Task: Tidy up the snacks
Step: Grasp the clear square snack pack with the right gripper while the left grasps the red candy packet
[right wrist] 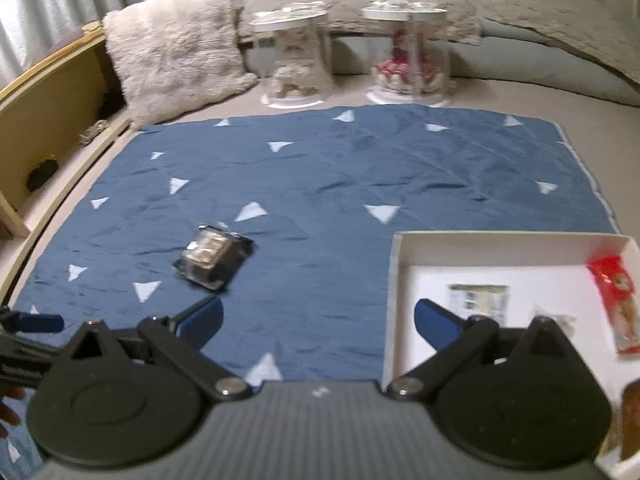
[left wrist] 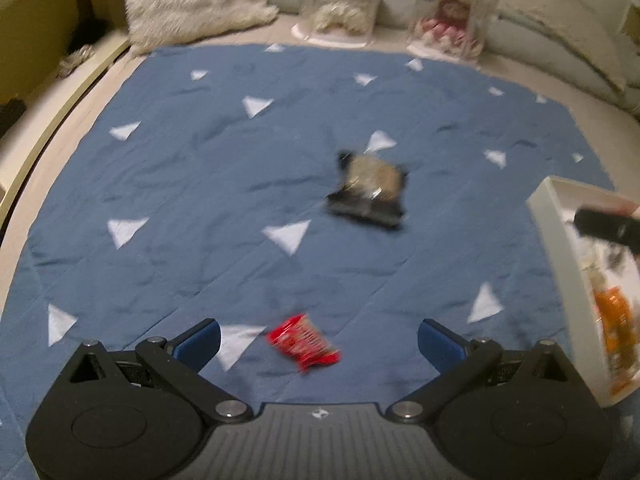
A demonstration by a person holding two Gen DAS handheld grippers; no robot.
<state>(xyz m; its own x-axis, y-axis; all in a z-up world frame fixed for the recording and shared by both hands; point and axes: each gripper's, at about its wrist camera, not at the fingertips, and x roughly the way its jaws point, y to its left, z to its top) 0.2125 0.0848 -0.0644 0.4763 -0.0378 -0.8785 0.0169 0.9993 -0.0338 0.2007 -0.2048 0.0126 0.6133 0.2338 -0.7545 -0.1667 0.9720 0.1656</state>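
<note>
Hand-held grippers, left [left wrist: 319,338] and right [right wrist: 318,320], both spread, empty. Red snack packet [left wrist: 303,343] between left fingers; dark packet [right wrist: 213,260] beyond; white box [right wrist: 394,280] rightward.

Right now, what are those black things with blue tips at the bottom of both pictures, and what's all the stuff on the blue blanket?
Those are tongs that a person holds, one in each hand, with a camera on each. One picture looks out from the left tongs, the other from the right tongs. Both are open and hold nothing. On the blue blanket lie a small red snack packet, close to the left tongs, and a dark snack packet farther off. The white box on the right already has snacks inside, such as a red packet. Behind are a fluffy pillow and two clear jars.
</note>
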